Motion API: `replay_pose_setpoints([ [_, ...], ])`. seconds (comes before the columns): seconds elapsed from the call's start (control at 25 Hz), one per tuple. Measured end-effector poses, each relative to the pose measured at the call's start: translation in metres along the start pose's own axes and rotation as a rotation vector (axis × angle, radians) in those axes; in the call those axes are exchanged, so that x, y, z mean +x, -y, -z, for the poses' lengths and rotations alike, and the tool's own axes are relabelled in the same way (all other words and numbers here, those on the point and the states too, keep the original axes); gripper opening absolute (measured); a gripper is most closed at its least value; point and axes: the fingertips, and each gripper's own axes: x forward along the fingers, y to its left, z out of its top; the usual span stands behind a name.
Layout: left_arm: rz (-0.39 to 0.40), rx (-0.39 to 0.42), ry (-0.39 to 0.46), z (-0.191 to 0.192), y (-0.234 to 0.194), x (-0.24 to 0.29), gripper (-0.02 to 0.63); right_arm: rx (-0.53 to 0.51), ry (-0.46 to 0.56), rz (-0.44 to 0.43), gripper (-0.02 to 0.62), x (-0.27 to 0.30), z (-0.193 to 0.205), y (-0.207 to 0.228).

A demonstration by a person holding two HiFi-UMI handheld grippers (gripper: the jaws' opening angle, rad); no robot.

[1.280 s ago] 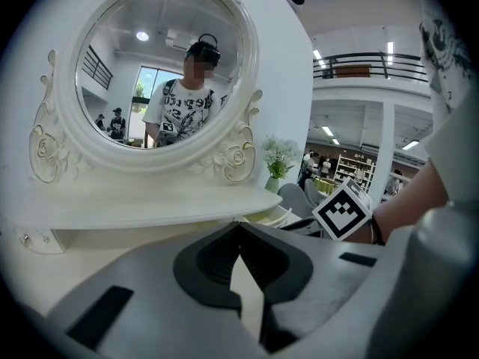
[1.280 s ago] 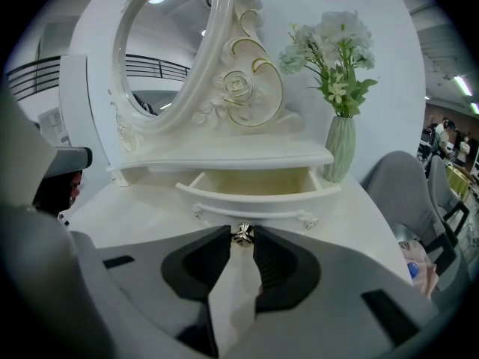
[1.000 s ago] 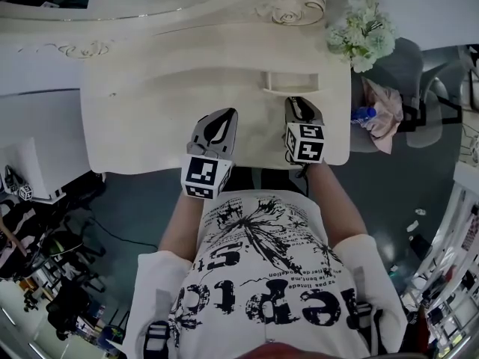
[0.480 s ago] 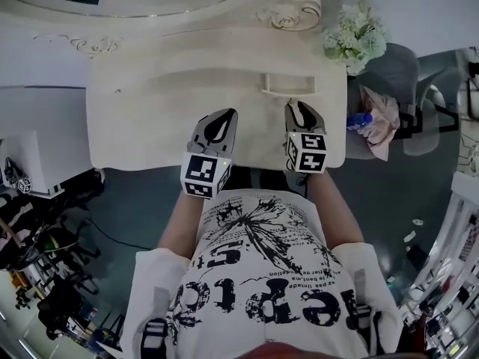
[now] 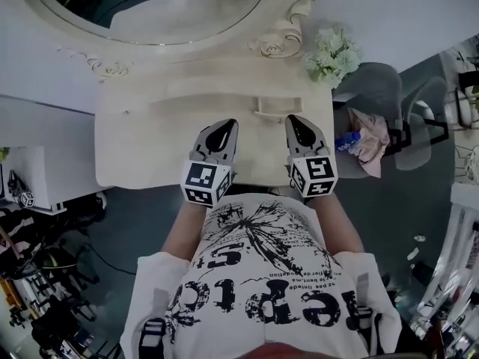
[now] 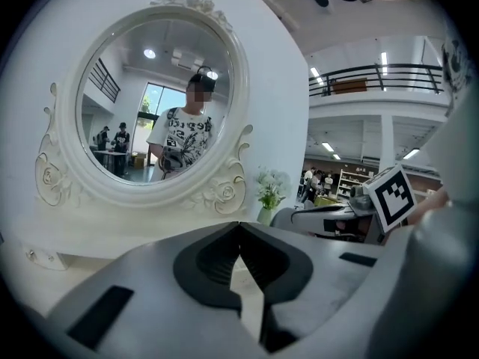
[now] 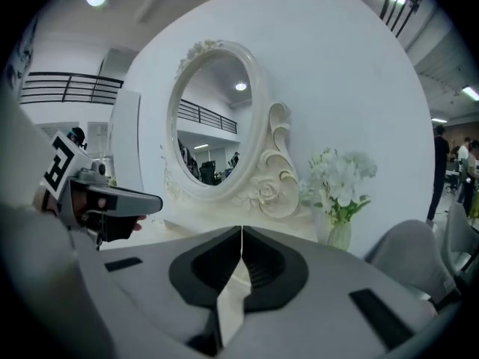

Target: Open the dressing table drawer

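The cream dressing table (image 5: 150, 140) fills the upper head view, with its oval mirror (image 5: 150, 6) at the back. A small rectangular drawer (image 5: 277, 107) juts from the raised back tier. My right gripper (image 5: 294, 120) hovers just in front of that drawer; its jaws have just been closing and are now shut with nothing between them (image 7: 241, 229). My left gripper (image 5: 227, 124) hangs beside it over the middle of the tabletop, also shut and empty (image 6: 239, 224). Both point toward the mirror (image 6: 150, 103).
A vase of white flowers (image 5: 329, 54) stands at the table's right back corner. Beside the table on the right is a grey chair (image 5: 382, 96) with a crumpled cloth (image 5: 367, 144) on it. White furniture and clutter lie at the left.
The right gripper's jaws went from spread open to shut. Both grippers have risen above the tabletop, the right one more. More of the mirror now shows in the head view.
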Motion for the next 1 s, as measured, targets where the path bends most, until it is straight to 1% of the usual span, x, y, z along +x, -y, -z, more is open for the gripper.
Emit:
replay_pose_setpoints([
  [0.08, 0.01, 0.0, 0.019, -0.01, 0.004, -0.002, 0.018, 0.01, 0.042, 0.005, 0.018, -0.009, -0.015, 0.001],
  [0.16, 0.02, 0.021, 0.043, -0.023, 0.004, 0.0, 0.018, 0.019, 0.101, 0.02, 0.018, -0.015, -0.031, 0.004],
  [0.24, 0.025, 0.038, 0.063, -0.035, 0.004, 0.001, 0.018, 0.008, 0.148, 0.032, 0.017, -0.019, -0.046, 0.006],
  [0.32, 0.028, 0.046, 0.085, -0.047, 0.005, 0.002, 0.018, -0.019, 0.175, 0.033, 0.017, -0.023, -0.057, 0.005],
  [0.48, 0.034, 0.058, 0.121, -0.066, 0.007, 0.001, 0.018, -0.041, 0.21, 0.01, 0.017, -0.026, -0.073, -0.001],
  [0.6, 0.034, 0.067, 0.132, -0.073, 0.008, 0.0, 0.018, -0.045, 0.226, -0.016, 0.017, -0.027, -0.081, -0.008],
  [1.0, 0.028, 0.057, 0.119, -0.068, 0.008, -0.002, 0.018, -0.018, 0.231, -0.036, 0.017, -0.025, -0.079, -0.014],
])
